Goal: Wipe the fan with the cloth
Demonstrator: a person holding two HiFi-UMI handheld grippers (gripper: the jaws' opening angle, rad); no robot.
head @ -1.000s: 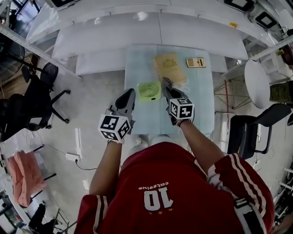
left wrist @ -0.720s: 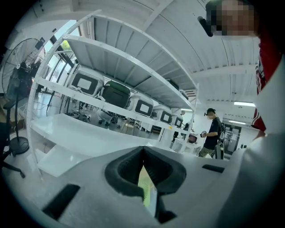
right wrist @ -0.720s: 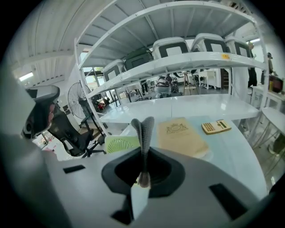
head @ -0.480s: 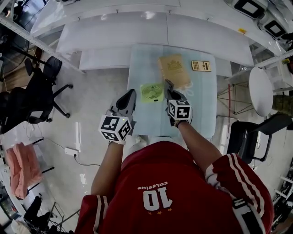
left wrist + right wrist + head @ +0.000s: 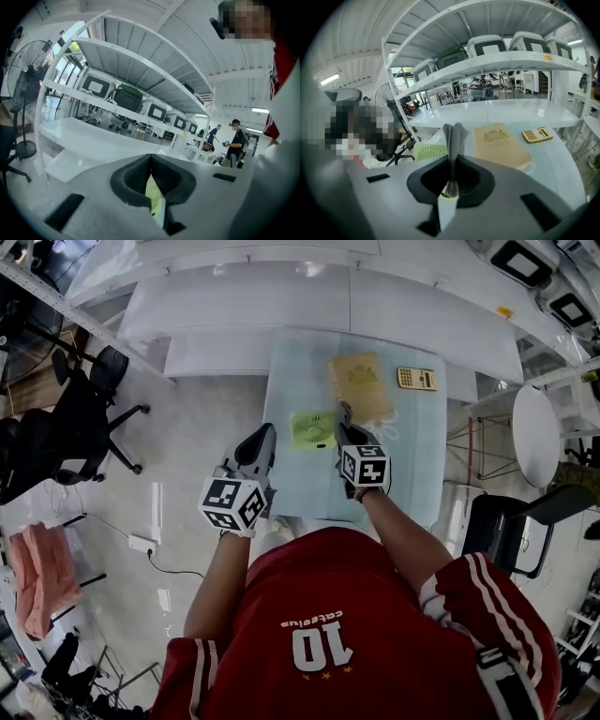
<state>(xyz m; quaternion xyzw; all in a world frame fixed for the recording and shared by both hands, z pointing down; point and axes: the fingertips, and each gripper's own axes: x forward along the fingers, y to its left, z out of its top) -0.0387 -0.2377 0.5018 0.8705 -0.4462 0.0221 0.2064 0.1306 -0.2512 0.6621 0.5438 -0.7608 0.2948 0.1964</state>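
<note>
Left claw (image 5: 150, 158) was closed, jaw tips touching, nothing gripped; only a sliver of the green fan (image 5: 312, 429) showed through the gap behind the tips. Right claw (image 5: 453, 129) was closed too, both grey fingers (image 5: 449, 140) pressed flat together and pointing up, nothing between them. No cloth in either claw. Both claws were held in the air, not touching anything, and pointed forward over the near half of the glass table (image 5: 291, 479): the left one at the table's left edge, the right one over the middle. The fan lay on the table between the two claws, just ahead and right of the left claw's tips and just left of the right claw's tips, grille facing up. A tan book (image 5: 361, 387) lay ahead of the right claw, slightly to its right, close to the fan but not touching it. Something white stuck out from under the book's near corner; what it was could not be told. A calculator (image 5: 416, 379) sat further right of the book, apart from it. White shelving (image 5: 281, 310) ran beyond the table, ahead of both claws. Pink fabric (image 5: 37, 582) hung well behind and left of the left claw.
</note>
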